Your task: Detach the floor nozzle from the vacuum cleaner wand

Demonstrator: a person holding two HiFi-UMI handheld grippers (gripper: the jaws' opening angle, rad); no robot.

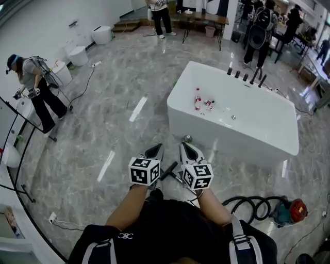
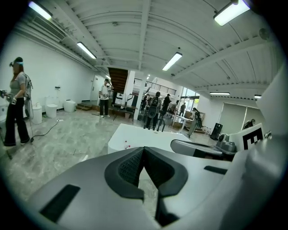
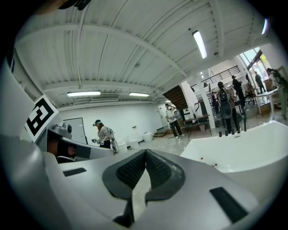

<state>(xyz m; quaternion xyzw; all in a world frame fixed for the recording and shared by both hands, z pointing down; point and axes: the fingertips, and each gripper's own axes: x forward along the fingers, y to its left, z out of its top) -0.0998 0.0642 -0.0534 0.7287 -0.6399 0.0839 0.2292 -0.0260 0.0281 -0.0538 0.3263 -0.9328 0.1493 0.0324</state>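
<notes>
Right now, in the near middle, left gripper (image 1: pixel 158 148) and right gripper (image 1: pixel 184 146) side by side, just apart, held out over the grey marble floor (image 1: pixel 103 129), marker cubes toward the body, tips toward the far side. Left pads (image 2: pixel 130 167) pressed together at the tips, nothing between. Right pads (image 3: pixel 133 170) likewise pressed together, nothing pinched. Just beyond the tips, big white bathtub (image 1: pixel 232 136), a few small bottles (image 1: pixel 198 99) inside near its left end, dark taps (image 1: pixel 245 77) along its far rim. Small round thing (image 1: pixel 187 138) on the floor at the tub's near base. Between and under the two grippers, a short dark bar (image 1: pixel 168 170), mostly hidden; cannot tell whether wand or nozzle. Near right, red and teal vacuum cleaner (image 1: pixel 290 211) on the floor with black hose (image 1: pixel 251 202) looped beside it, well apart from both grippers. Far left, a person (image 1: pixel 36 87) standing by white toilets (image 1: pixel 78 54); more people (image 1: pixel 161 15) around a table (image 1: pixel 206 19) at the far side.
</notes>
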